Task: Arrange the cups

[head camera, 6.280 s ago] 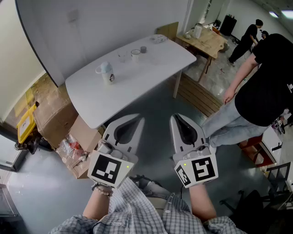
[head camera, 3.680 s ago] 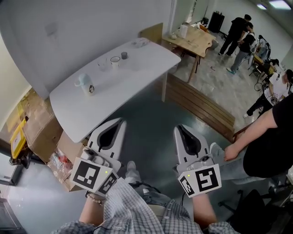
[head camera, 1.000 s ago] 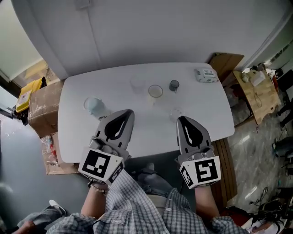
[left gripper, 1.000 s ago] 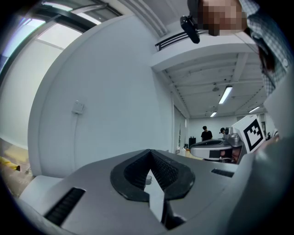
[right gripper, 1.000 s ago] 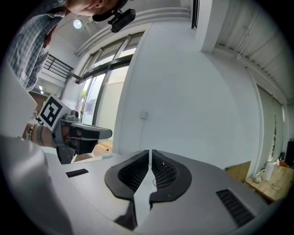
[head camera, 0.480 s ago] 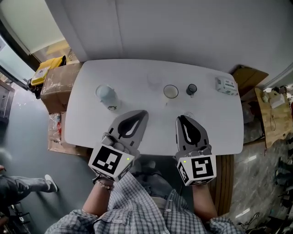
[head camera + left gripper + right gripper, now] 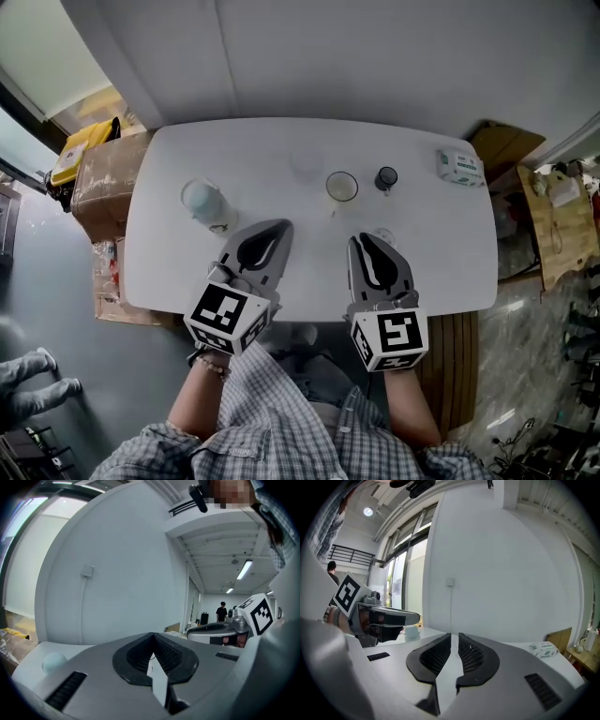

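Left gripper (image 7: 274, 232) and right gripper (image 7: 364, 246) hover over the table (image 7: 281, 141), both clenched, empty. Mug (image 7: 202, 202) and cup (image 7: 341, 186) sit beyond.

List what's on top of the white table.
Pale mug, clear cup, white-rimmed cup, small dark cup, white box, and a clear glass beside the right gripper. It and the left gripper cover the table near its edge; anything beneath is hidden.

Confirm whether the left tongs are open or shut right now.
Shut. In the left gripper view the left tongs have their jaws together at the tip, with nothing held between them.
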### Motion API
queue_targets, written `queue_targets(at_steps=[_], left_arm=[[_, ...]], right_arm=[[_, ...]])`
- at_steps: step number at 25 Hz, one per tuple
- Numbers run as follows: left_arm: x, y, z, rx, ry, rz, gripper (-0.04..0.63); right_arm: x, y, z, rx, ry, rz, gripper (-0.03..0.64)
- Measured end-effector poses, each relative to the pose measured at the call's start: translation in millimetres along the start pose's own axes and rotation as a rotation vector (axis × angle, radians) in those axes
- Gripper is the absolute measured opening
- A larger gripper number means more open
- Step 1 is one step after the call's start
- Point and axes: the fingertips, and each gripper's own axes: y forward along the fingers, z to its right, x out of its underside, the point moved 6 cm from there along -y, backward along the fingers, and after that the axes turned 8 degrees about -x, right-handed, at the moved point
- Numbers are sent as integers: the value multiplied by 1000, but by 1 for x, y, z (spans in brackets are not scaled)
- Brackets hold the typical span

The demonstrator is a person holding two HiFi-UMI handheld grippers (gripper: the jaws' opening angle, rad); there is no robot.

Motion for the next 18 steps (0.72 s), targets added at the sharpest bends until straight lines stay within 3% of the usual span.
queue_targets(at_steps=[10, 18], left_arm=[[41, 60, -29, 57, 11, -141, 9], [76, 101, -50, 62, -27, -263, 11]], right_arm=[[40, 52, 13, 39, 71, -138, 37], [80, 89, 19, 77, 121, -265, 95]])
